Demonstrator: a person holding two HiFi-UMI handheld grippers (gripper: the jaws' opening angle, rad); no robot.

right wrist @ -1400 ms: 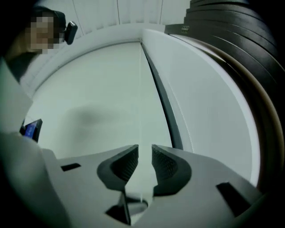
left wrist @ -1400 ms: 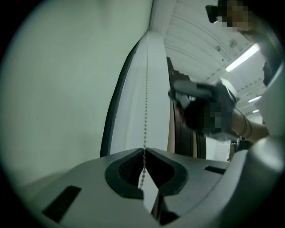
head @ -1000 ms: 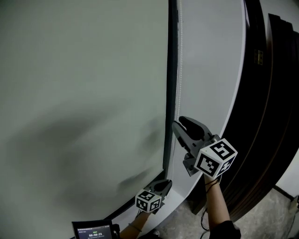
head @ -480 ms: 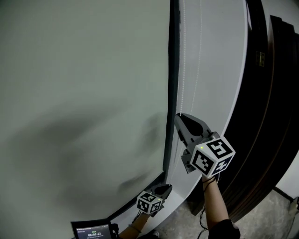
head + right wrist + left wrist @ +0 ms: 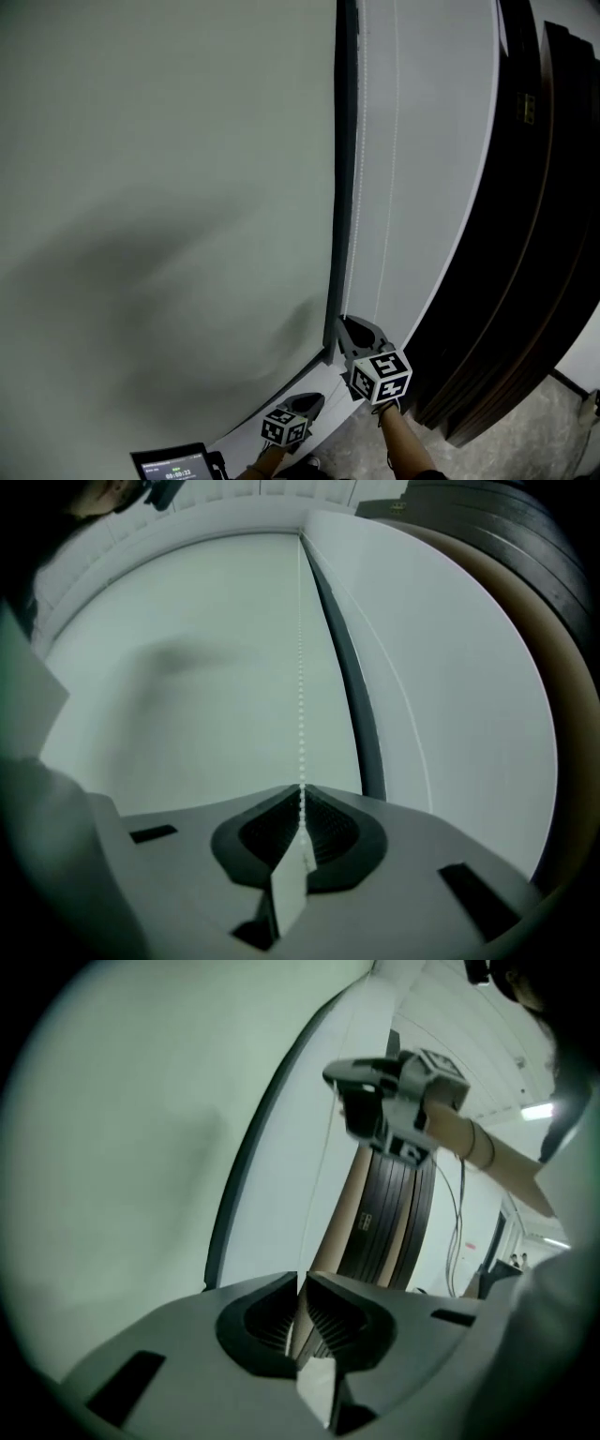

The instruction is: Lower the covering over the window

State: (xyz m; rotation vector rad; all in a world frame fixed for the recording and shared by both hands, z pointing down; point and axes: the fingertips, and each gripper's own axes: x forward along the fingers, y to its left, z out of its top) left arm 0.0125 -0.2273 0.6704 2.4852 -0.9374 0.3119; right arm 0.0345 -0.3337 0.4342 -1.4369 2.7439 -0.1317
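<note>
A pale grey-green roller blind [image 5: 169, 187] covers the window as far as the dark frame post [image 5: 344, 141]. A white bead chain [image 5: 360, 169] hangs taut just right of that post, with a second strand [image 5: 394, 141] beside it. My right gripper [image 5: 349, 328] is low on the wall and shut on the chain [image 5: 301, 696], which runs straight up from its jaws [image 5: 302, 794]. My left gripper [image 5: 309, 403] sits lower and to the left. Its jaws [image 5: 302, 1279] stand nearly together round a thin chain strand [image 5: 319, 1185] that leads up to the right gripper [image 5: 352, 1077].
A white wall strip [image 5: 431, 141] lies right of the chain. Tall dark panels [image 5: 534, 234] lean against the wall further right. A small device screen [image 5: 173, 464] shows at the bottom left. Grey floor [image 5: 525, 441] is at the bottom right.
My right gripper has dropped a long way down the wall, still shut on the bead chain. The left gripper has shifted slightly down and left.
</note>
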